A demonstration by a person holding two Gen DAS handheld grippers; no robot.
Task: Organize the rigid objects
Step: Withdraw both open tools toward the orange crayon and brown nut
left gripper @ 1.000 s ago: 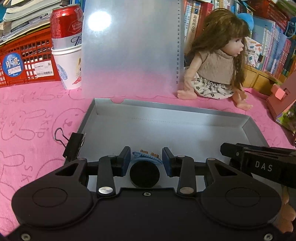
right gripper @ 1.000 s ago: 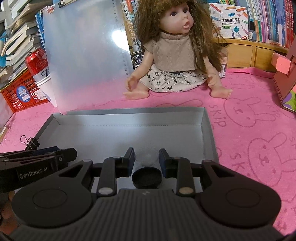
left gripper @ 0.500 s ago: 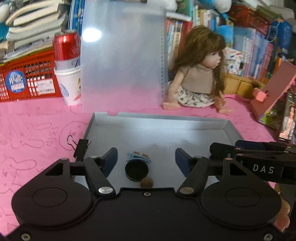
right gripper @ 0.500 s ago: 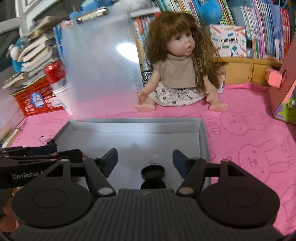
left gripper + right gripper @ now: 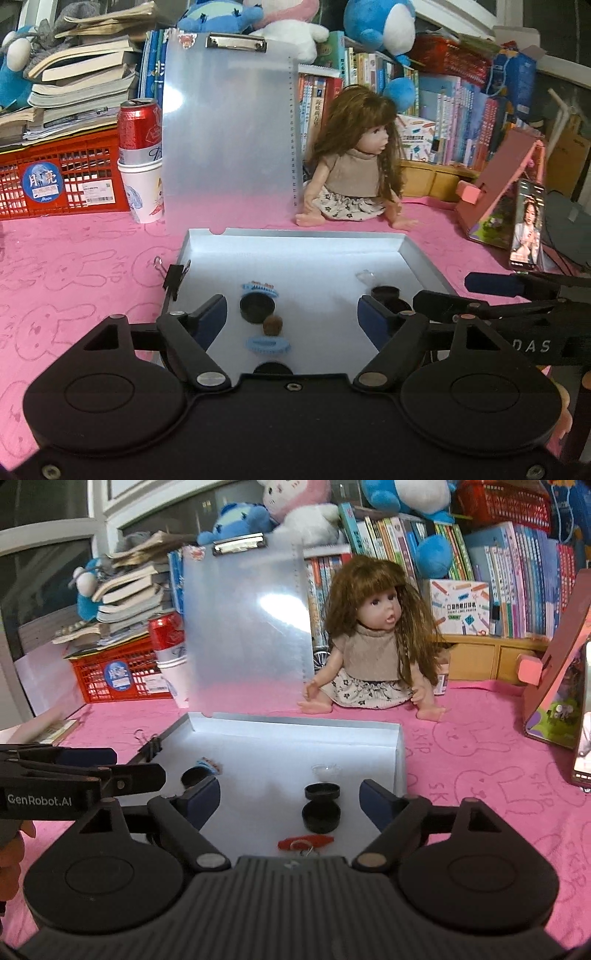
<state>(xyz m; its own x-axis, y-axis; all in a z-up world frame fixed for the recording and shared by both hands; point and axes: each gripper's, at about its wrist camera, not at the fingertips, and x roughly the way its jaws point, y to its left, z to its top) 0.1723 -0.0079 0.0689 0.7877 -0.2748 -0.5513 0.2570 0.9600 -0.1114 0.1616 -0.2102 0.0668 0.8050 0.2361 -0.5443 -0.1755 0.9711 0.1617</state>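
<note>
left wrist: left claw (image 5: 291,314) wide above tray (image 5: 295,236); right claw (image 5: 290,797) wide.

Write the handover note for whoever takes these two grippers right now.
Left gripper: open, empty, above the shallow grey cardboard tray.
Right gripper: open, empty, above the same tray.
In the tray: black round caps, two light blue hair clips, a small brown ball, a clear plastic lid, a red clip.
Done: those items are inside.
Left: the black binder clip on the tray's left rim, if wanted.
</note>
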